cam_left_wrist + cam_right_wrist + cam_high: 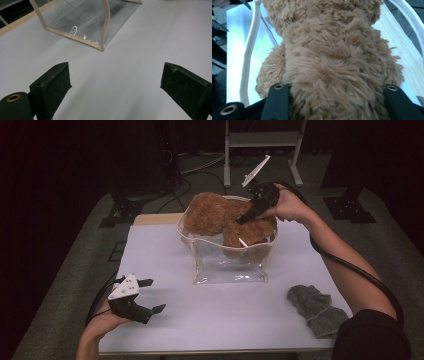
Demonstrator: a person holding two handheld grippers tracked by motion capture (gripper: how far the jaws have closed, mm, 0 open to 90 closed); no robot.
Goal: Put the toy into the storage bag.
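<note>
**Stuffing the plush into the clear bag: halfway in**

Resting low at the near left of the worktop, the left tongs gape, released and empty. The clear bag stands mid-worktop; the brown plush toy bulges from its mouth, judged only partly in. Reaching down from behind, the right tongs clench its fur. Rightmost, a grey cloth waits untouched.
</note>
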